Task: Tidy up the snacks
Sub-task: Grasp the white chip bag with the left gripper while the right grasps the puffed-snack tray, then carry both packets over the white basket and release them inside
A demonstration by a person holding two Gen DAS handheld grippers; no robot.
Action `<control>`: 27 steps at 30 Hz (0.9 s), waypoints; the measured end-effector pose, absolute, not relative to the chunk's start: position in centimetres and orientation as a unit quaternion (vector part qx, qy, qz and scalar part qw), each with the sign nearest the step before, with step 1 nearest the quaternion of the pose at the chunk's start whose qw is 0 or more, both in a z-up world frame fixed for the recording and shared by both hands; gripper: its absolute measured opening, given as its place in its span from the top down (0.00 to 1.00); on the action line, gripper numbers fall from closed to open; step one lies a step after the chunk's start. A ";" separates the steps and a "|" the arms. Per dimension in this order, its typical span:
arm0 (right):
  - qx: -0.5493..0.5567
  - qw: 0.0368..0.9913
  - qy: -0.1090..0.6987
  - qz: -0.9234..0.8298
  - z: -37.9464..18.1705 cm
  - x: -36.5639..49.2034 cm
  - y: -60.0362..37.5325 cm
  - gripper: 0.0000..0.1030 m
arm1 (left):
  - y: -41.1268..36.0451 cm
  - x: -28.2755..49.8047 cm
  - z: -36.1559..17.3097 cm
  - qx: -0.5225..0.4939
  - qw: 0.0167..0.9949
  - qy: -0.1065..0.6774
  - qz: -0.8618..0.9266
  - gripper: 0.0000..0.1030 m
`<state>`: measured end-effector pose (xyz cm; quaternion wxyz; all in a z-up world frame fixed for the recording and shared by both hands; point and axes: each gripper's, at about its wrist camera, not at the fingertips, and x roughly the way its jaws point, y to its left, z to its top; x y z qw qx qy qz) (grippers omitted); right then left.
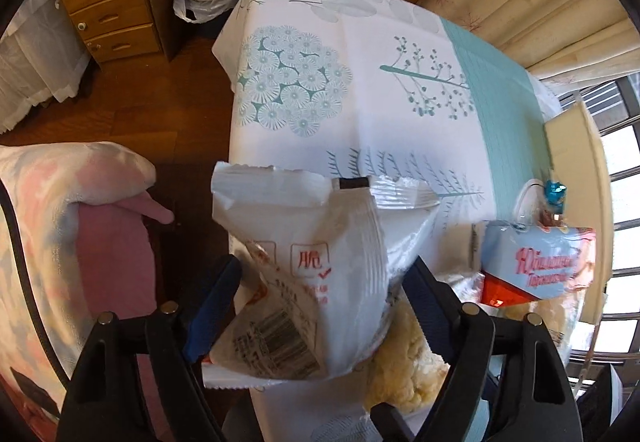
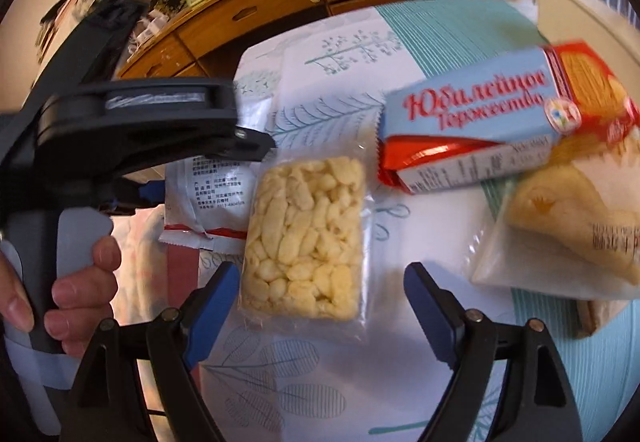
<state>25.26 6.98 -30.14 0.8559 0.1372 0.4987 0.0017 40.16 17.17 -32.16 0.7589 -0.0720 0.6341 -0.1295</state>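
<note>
1. Snacks lie grouped at the near end of the tablecloth [image 1: 360, 114]; take the puffed-rice bar [image 2: 306, 238] in its clear wrapper as the landmark.
2. Touching the bar's left edge is a white sachet [image 1: 304, 262] with red print and a barcode, which overhangs the table's side.
3. Right of the bar, well apart, a blue-and-red biscuit pack [image 2: 480, 122] rests tilted on a wrapped pastry [image 2: 572, 226].
4. Left gripper [image 1: 320, 306]: its blue jaws stand wide on either side of the sachet. I cannot tell whether the pads press on it yet; probably not.
5. Right gripper [image 2: 320, 306]: wide open and empty, poised over the bar's near end. A hand [image 2: 64, 282] beside it carries the other tool.
6. To do this well, I judge: centre each pair of jaws across the packet's narrow width, close on the body rather than the loose film, and squeeze the brittle bar gently.
</note>
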 end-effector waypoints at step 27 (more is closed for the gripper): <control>0.010 0.821 0.571 -0.004 -29.2 26.5 9.7 0.39 | 18.8 37.6 -31.8 -0.050 0.721 0.683 -0.104 0.47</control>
